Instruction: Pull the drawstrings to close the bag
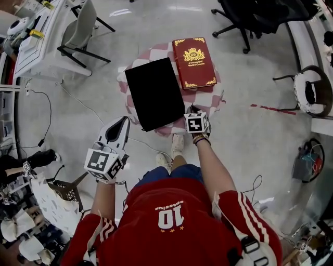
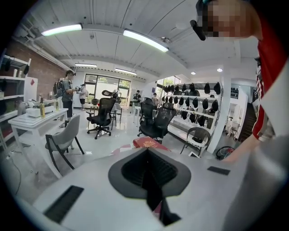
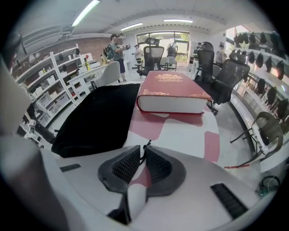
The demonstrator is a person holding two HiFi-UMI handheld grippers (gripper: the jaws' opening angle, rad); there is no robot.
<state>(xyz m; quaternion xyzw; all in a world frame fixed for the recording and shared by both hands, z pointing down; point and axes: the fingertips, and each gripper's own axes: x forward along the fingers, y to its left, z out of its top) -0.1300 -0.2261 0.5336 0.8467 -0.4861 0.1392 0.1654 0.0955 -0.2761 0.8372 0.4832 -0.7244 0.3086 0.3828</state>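
A flat black drawstring bag [image 1: 154,93] lies on a small table with a red-and-white checked cloth [image 1: 208,96], beside a thick red book [image 1: 194,62]. In the right gripper view the bag [image 3: 97,117] fills the left and the book [image 3: 171,90] lies straight ahead. My right gripper [image 3: 143,149] points down at the table's near edge, just right of the bag's near corner. Its jaws are nearly together on a thin black drawstring end [image 3: 145,144]. My left gripper [image 1: 124,120] hangs in the air left of the table, shut and holding nothing [image 2: 146,151].
A grey chair [image 1: 80,28] and a white desk [image 1: 39,41] stand at the far left. Black office chairs [image 1: 255,15] sit at the far right. Cables [image 1: 47,119] trail over the floor on the left. The person's feet [image 1: 174,150] are right under the table's near edge.
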